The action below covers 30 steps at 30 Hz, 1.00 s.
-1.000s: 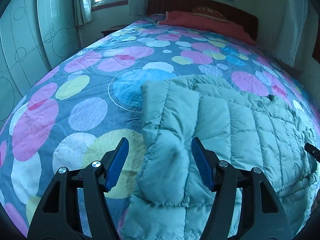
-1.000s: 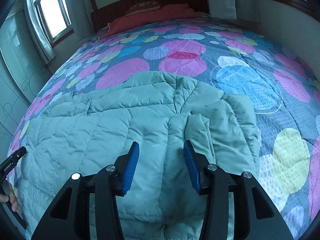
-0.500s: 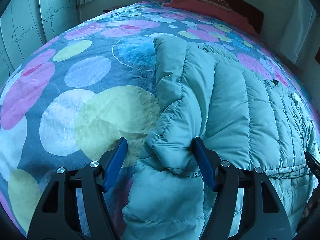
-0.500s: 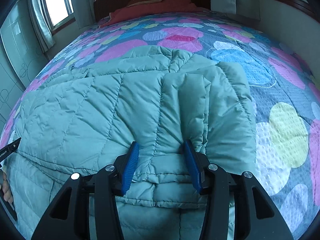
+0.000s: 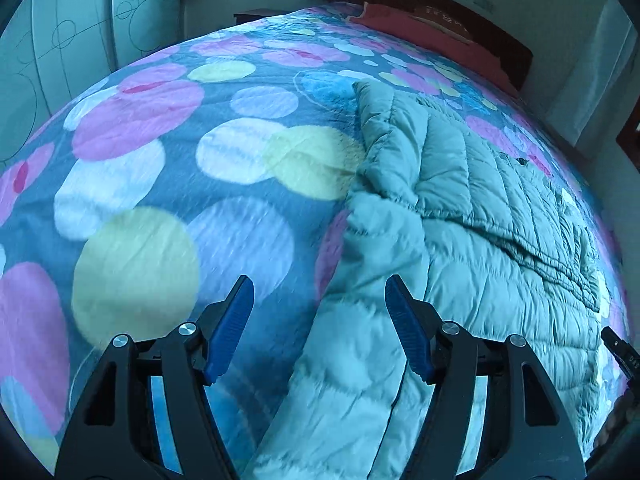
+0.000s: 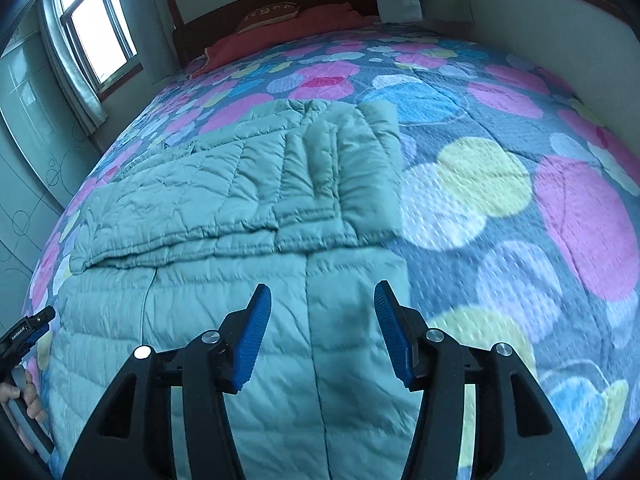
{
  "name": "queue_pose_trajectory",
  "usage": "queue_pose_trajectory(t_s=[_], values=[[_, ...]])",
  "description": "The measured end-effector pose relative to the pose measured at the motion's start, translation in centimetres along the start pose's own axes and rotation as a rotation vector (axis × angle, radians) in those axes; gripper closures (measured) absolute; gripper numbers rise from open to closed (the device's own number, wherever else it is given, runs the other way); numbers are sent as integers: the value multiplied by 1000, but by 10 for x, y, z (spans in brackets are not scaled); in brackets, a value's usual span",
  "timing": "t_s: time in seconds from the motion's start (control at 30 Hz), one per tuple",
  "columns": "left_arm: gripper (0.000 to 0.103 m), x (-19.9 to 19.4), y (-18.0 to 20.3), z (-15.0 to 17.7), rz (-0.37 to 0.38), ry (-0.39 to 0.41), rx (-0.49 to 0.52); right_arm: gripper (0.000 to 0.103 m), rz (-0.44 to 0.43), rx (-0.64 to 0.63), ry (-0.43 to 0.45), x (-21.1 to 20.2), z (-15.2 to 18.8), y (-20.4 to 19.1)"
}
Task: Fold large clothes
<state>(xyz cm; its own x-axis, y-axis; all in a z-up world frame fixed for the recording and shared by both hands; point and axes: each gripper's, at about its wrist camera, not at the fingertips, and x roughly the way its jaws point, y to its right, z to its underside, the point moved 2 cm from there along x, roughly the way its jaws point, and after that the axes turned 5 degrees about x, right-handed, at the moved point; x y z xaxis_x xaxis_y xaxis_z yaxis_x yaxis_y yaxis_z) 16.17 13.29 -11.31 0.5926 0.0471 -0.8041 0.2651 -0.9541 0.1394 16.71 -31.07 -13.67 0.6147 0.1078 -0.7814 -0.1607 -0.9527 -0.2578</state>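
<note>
Your left gripper [image 5: 320, 320] has its jaws spread wide with nothing between the blue pads [image 5: 230, 332]; it hangs over the near left edge of the jacket [image 5: 460, 216], the left pad above bare bedspread [image 5: 160, 184] and the right pad above the puffy fabric. Your right gripper [image 6: 322, 336] also stands wide open and holds nothing, poised above the jacket's near part, close to its right edge. The jacket, a pale green quilted one, lies spread on the bed, nearer your end than the headboard [image 6: 280, 0]. Its far part is folded over onto the near part, so a thick seamed hem [image 6: 224, 236] runs across the middle in the right wrist view. In the left wrist view the folded layer ends in a rumpled corner at the jacket's left edge, touching the bedspread. The bedspread is blue with large pink, yellow and white circles. A red pillow [image 6: 280, 28] lies against the headboard at the far end, well apart from the jacket. A window [image 6: 96, 36] with curtains sits on the left wall in the right wrist view. Each camera catches the tip of the other gripper at its frame edge.
</note>
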Motion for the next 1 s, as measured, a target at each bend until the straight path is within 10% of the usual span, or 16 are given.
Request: queue_pose_trajectory(t_s=[0.43,1.0], values=[[35,-72,-60,99,42,-41,-235,49,16,178,-32,-69,93,77],[35,-92,-52,158,260,-72,-462,49,-226,483,-81,-86,157,94]])
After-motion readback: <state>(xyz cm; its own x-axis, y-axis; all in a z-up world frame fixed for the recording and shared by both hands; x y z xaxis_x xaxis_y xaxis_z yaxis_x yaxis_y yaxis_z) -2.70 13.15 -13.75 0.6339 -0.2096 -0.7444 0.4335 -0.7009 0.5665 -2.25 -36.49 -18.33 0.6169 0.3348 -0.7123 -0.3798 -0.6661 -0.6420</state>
